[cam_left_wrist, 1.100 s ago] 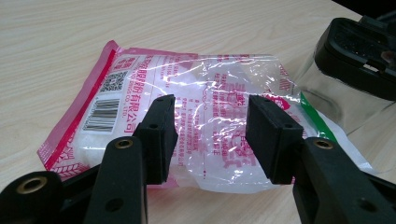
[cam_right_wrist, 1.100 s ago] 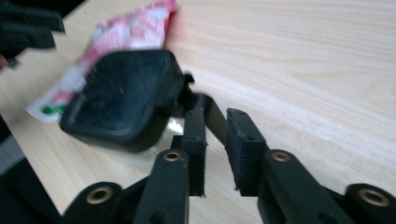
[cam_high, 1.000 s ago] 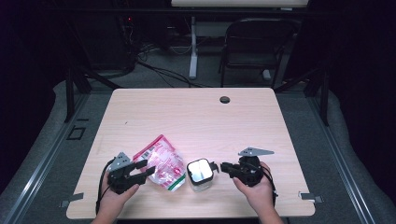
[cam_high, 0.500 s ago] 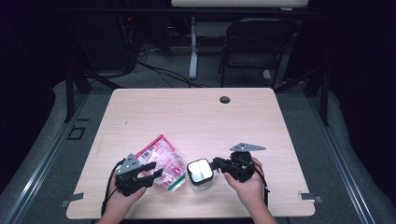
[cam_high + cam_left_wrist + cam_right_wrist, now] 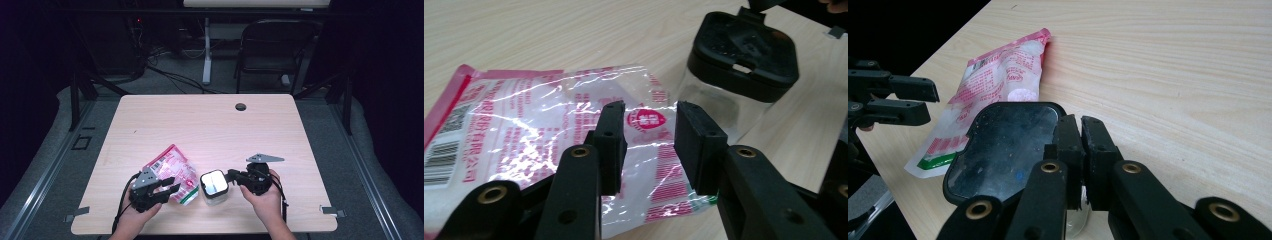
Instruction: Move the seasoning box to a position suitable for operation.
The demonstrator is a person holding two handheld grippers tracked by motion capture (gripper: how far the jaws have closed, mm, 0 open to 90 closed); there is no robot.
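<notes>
A pink and clear plastic bag lies flat near the table's front edge; its printed film is also in the left gripper view. My left gripper hovers open over the bag's near corner, and nothing sits between its pads. Right of the bag stands a clear jar with a black lid. My right gripper reaches the lid from the right. Its jaws are closed to a thin slit at the edge of the lid, seemingly pinching a tab there.
The wooden table has a round cable hole near its far edge. A chair and cables stand on the floor behind. The jar stands close to the right of the left gripper's jaws.
My left gripper has moved right, over the bag's near corner. My right gripper has moved left to the edge of the jar's lid and closed there.
</notes>
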